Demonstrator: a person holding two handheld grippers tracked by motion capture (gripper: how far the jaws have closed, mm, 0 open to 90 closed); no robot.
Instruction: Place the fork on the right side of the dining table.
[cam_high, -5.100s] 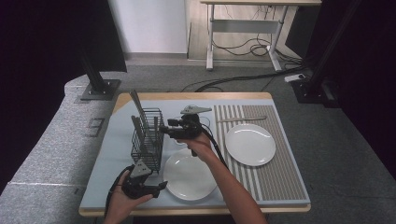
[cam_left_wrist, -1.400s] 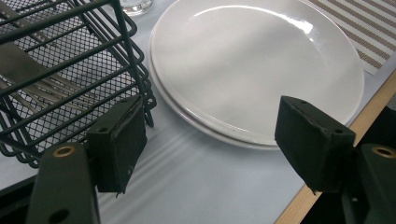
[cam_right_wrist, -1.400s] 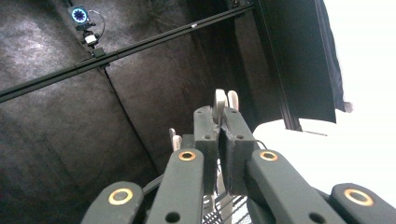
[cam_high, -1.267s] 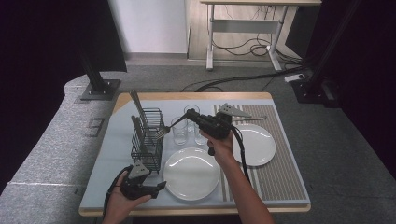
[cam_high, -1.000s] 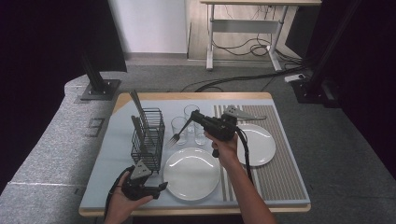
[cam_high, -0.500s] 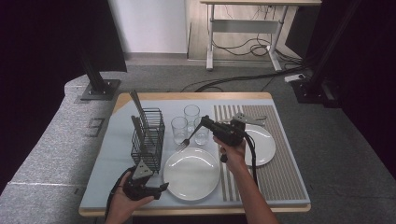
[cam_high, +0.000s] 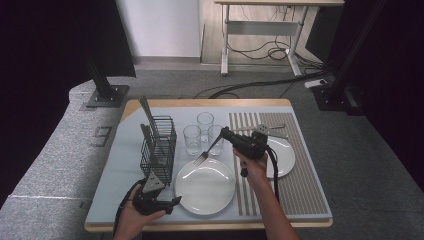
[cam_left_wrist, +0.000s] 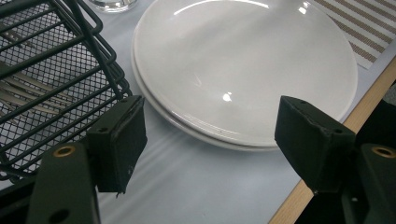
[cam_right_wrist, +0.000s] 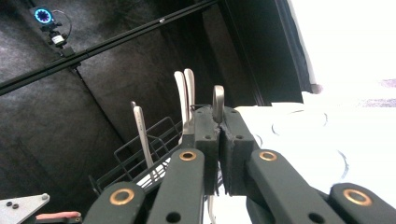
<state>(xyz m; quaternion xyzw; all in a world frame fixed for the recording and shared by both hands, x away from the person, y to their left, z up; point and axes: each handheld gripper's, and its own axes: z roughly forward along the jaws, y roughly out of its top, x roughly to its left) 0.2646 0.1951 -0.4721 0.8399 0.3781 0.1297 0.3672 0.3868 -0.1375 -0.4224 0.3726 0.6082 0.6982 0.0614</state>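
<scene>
Seemingly fork (cam_high: 206, 153) clamped in right tongs (cam_high: 223, 135), over plate (cam_high: 205, 186).

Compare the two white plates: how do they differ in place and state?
The near plate lies on the blue mat, fully uncovered, with a fork hanging over its far rim. The far plate lies on the striped mat, partly hidden behind the right tool and hand. Both are round, white and bare.
</scene>
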